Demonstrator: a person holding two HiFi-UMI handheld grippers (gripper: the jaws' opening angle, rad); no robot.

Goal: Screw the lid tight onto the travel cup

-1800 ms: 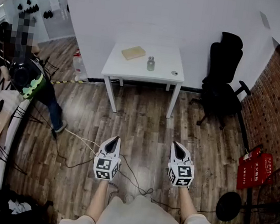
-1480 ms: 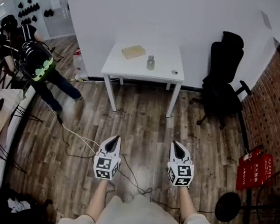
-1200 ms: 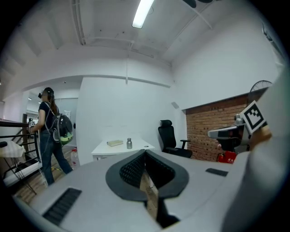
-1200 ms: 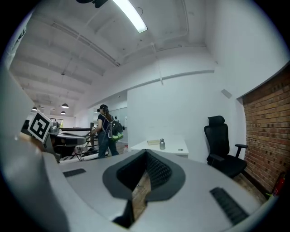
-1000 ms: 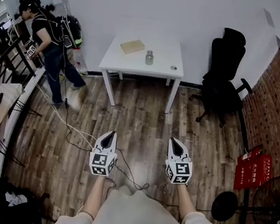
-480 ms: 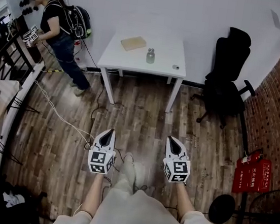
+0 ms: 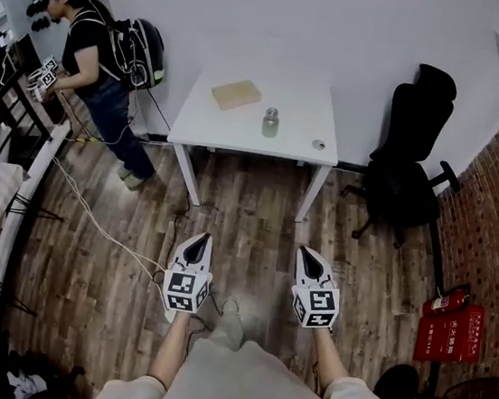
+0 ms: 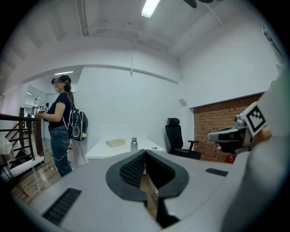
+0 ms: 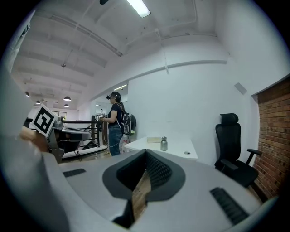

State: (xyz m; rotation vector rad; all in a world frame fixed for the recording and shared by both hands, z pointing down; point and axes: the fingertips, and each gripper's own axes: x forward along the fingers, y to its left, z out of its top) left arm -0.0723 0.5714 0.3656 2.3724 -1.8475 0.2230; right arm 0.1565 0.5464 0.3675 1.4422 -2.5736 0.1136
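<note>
Since the wearer stands well back from the white table (image 7: 240,131), out on the wood floor, nothing about the lid job has really started, and the way everything is held makes sense for that. The left gripper (image 7: 200,237) and the right gripper (image 7: 307,251) hang side by side out in front of the body, noses aimed roughly at the table, about shoulder width apart, which looks like a plain carrying pose and not a reach. Both gripper views show the ribbed pads pressed together at the tip with nothing pinched in them; only floorboards show through the slit lower down. Makes sense, since there's nothing within range to grab, so both sets of jaws are fully closed and empty. The travel cup (image 7: 270,122) stands upright by itself around the middle of the tabletop, a small metal thing with a narrower neck. Off to its right, clearly apart from it and near the front right corner, lies a little round disc (image 7: 318,144) that is probably the lid, though it's too small to be sure. A tan block (image 7: 236,95) sits behind and to the left of the cup, out of the way. Laid out like that, cup and disc are separated so each gripper can take one, most likely one steadying the body while the other twists. A second person (image 7: 101,42) with a backpack stands over by the railing on the left, well clear of the table, and a black office chair (image 7: 413,165) is parked off its right side.
</note>
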